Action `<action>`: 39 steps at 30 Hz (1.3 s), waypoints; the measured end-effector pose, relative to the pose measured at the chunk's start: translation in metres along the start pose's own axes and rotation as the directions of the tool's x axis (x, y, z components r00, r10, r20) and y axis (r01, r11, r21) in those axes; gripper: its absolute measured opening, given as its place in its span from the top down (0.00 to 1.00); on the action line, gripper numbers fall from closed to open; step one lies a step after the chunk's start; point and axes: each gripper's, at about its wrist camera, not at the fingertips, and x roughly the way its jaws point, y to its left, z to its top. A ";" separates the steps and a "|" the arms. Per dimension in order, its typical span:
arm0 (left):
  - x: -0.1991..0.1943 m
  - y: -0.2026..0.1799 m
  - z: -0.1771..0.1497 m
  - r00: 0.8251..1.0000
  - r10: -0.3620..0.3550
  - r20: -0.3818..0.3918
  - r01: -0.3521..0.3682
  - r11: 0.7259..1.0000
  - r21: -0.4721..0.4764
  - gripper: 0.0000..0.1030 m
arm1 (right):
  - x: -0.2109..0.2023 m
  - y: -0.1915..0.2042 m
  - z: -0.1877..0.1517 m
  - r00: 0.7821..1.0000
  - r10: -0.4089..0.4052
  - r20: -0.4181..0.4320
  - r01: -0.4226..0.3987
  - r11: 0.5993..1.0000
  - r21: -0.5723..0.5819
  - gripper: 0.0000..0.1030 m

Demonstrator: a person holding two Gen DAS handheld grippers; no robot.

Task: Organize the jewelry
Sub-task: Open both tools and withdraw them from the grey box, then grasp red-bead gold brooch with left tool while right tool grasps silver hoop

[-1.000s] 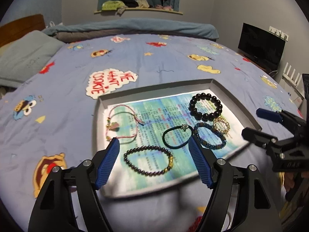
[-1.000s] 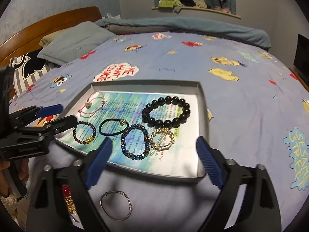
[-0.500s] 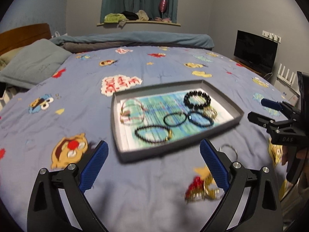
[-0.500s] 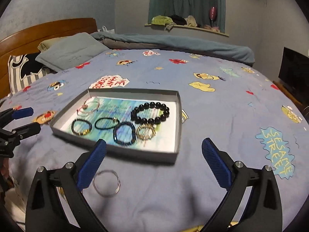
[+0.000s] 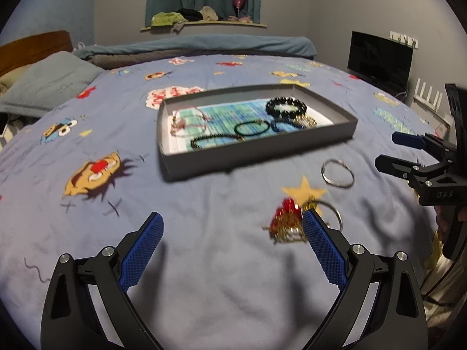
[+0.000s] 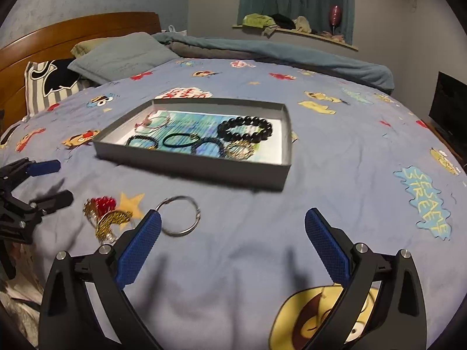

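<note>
The left gripper (image 5: 230,218) gapes wide and empty, like the right gripper (image 6: 232,215). Their jaws have just been opening. Beaded bracelets lie inside the shallow grey cardboard tray (image 6: 186,166).

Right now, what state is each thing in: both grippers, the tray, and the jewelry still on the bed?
left gripper: open, holding nothing.
right gripper: open, holding nothing.
grey tray: uncovered, on the bedspread, bracelets lying inside.
black bead bracelet: flat in the tray.
silver ring: loose on the bedspread, outside the tray.
red and gold jewelry: heaped on the bedspread, outside the tray.
</note>
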 end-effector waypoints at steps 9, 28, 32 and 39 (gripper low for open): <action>0.002 -0.011 -0.009 0.999 -0.049 0.007 0.049 0.998 0.028 0.20 | 0.012 0.004 -0.017 0.999 0.029 -0.037 -0.029 1.000 0.007 0.05; 0.015 -0.026 -0.010 0.989 -0.140 -0.042 0.143 0.987 0.069 0.87 | 0.026 0.020 -0.014 0.995 0.085 -0.048 -0.087 0.995 -0.039 0.16; 0.010 -0.023 -0.007 0.990 -0.139 -0.022 0.140 0.988 0.069 0.89 | 0.031 0.023 -0.011 0.993 0.104 -0.056 -0.106 0.994 -0.041 0.30; 0.007 -0.020 -0.002 0.991 -0.136 -0.005 0.136 0.988 0.067 0.89 | 0.043 0.032 -0.006 0.989 0.130 -0.074 -0.133 0.990 -0.046 0.35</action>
